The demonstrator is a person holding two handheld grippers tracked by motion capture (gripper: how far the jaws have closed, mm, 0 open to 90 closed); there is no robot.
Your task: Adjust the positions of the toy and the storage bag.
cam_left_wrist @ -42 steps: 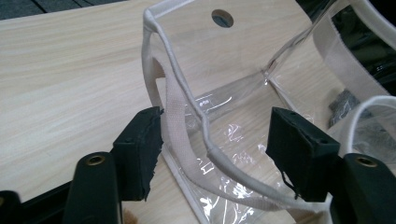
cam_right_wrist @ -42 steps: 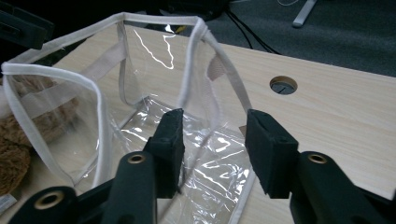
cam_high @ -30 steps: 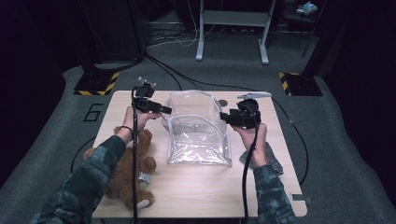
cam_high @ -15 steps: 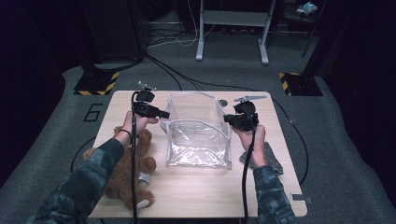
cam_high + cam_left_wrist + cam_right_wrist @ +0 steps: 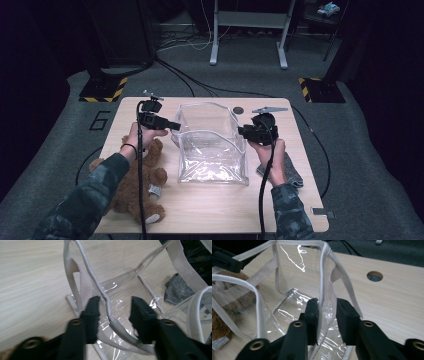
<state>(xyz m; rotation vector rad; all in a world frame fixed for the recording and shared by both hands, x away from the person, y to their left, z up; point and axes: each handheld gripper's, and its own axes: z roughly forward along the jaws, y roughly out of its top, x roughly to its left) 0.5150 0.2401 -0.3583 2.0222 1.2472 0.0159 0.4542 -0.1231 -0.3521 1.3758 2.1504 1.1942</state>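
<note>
Clear plastic tote bag [image 5: 212, 145] sat mid-frame on the bench [image 5: 300, 200] in the high view, mouth up, white-trimmed rim pulled apart by 2 grippers.

Left gripper [image 5: 172, 125] was at the bag's left rim. In the left gripper view its jaws stood moderately apart, the white rim piping [image 5: 105, 300] running loose between them with a gap on both sides. Jaws had just been opening, rim in between but not pinched.

Right gripper [image 5: 241, 131] was at the bag's right rim. In the right gripper view its jaws sat narrow around the rim seam [image 5: 325, 290]. The left pad looked to be against the plastic, the right pad showed a slight gap, so I read it as loose, not clamped. Those jaws had also just been opening.

Teddy bear [image 5: 137, 180] lay at lower left of the high view, just beside the bag, under the left forearm. Grey cloth [image 5: 292, 172] was at the right, under the right hand.

Step, my read: spreading the bag mouth, regrip in progress on both sides.

Next move likely needs: both grippers to close firmly on the rim so the mouth stays open, then 1 gripper to let go and fetch the bear. Risk: soft plastic could collapse once 1 side is let go.
</note>
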